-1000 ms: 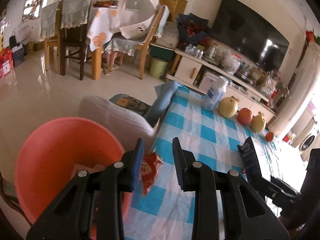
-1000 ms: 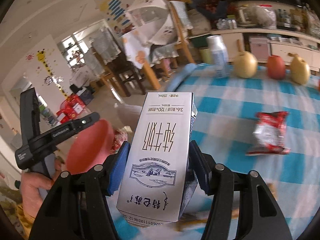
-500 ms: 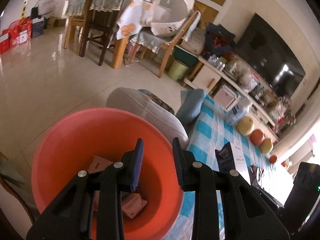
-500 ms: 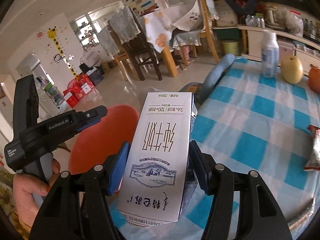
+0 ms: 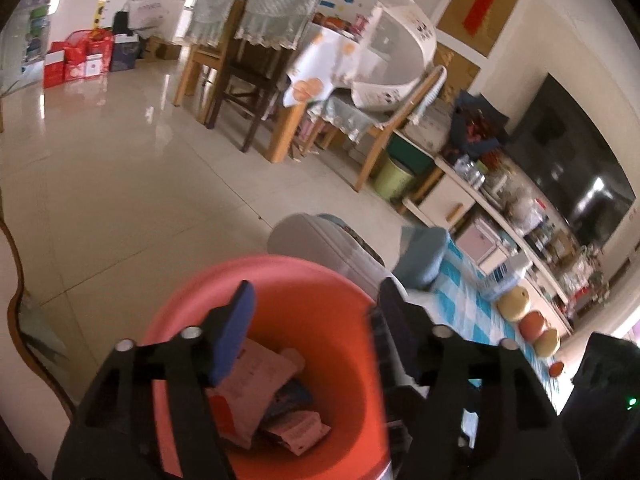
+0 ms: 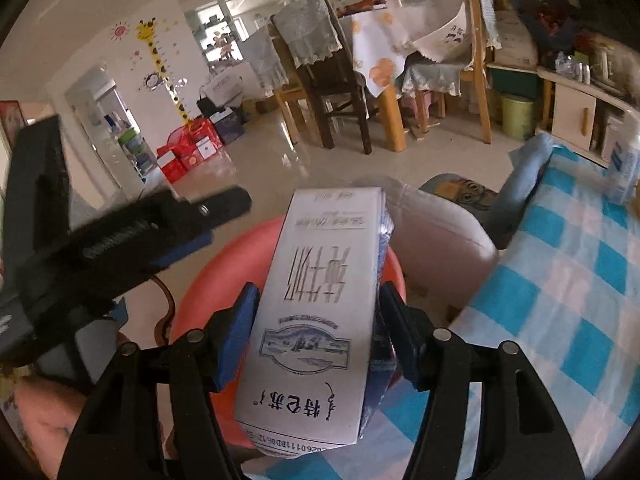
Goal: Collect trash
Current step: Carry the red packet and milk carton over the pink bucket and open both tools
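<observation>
An orange-pink bucket (image 5: 280,268) stands on the floor beside the table, with several wrappers and cartons (image 5: 264,380) lying in it. My left gripper (image 5: 316,292) hangs over the bucket's mouth. Its jaws are opening wide and nothing is between them. A white milk carton (image 6: 320,312), printed upside down and blurred, sits between the pads of my right gripper (image 6: 318,292). Those jaws are opening too, and the carton looks loose. It hangs over the bucket's rim (image 6: 224,272). The left gripper (image 6: 216,220) and the hand holding it (image 6: 40,420) show at the left in the right wrist view.
The table with a blue-and-white checked cloth (image 6: 560,300) lies to the right. It carries a blue cloth (image 6: 528,168), a bottle (image 6: 624,164) and fruit (image 5: 516,304). A grey padded seat (image 6: 440,232) stands behind the bucket. Dining chairs (image 5: 248,60) stand across the tiled floor.
My left gripper swung from the table to above the bucket, its red wrapper is gone and its jaws have spread. My right gripper brought the carton leftward over the bucket.
</observation>
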Tool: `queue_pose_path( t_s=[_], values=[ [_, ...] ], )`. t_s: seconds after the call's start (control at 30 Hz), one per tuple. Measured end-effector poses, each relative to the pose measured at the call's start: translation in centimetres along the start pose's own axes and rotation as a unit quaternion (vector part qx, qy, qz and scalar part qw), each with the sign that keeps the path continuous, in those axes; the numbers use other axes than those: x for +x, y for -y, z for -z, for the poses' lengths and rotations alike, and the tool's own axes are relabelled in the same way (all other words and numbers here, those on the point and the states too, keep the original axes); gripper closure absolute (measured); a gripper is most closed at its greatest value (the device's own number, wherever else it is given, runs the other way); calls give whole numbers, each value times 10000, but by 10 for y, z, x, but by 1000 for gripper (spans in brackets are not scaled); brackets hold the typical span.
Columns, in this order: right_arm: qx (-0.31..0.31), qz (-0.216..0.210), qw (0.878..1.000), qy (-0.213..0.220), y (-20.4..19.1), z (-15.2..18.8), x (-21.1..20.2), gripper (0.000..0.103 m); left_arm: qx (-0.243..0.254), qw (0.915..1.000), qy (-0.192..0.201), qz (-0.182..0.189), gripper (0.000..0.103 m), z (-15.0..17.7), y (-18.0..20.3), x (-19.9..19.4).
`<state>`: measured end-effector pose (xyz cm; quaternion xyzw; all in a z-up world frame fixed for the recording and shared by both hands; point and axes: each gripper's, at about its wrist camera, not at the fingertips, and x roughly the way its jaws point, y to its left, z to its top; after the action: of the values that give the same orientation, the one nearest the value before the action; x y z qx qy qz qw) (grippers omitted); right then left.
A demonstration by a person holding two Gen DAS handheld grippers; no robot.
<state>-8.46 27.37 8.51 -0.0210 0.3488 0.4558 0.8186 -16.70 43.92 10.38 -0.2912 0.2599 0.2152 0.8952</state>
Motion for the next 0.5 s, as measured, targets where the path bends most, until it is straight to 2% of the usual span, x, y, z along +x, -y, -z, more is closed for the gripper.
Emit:
queue_pose_path(
  t_s=[0.13,0.33,0.4,0.5],
  values=[
    [247,-28,9996,149,7,5,-9,25,-64,9999,50,-99,27,-3,-3,0],
    [332,407,9981,311,25,16,-33,20,279,9992,143,-242,19,0,15,1],
    [372,583,9970,355,31,21,-42,14,427,9985,149,-295,17,3,24,2],
    [449,744,9954,414,42,28,-54,13,680,9972,115,-294,16,8,38,6]
  ],
)
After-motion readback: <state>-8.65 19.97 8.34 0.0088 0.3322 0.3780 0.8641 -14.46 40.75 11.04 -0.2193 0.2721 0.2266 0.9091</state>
